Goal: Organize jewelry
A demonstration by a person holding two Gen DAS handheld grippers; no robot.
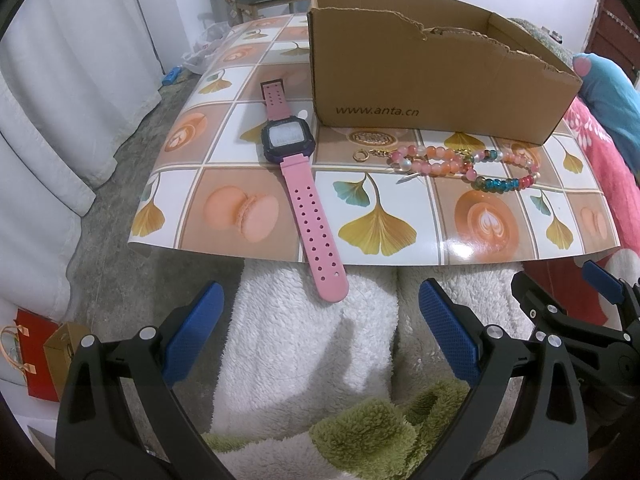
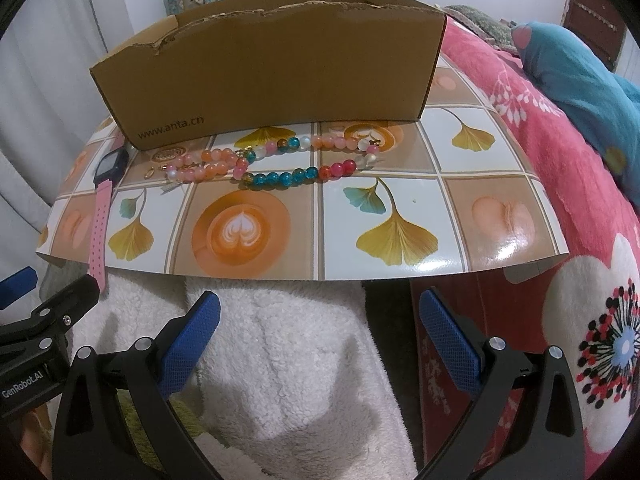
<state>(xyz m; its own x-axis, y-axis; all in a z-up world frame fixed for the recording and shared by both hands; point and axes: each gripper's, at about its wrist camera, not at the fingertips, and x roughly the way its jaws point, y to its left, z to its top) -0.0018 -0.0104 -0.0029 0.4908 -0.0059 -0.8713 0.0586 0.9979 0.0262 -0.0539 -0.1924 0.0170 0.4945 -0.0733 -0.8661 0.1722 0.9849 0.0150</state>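
Watch (image 1: 294,168) and bead strand (image 2: 276,162) ahead of both gaping tools, untouched.

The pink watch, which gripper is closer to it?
Left. The left gripper sits just below the pink watch strap's overhanging end; the right gripper is off to its right.
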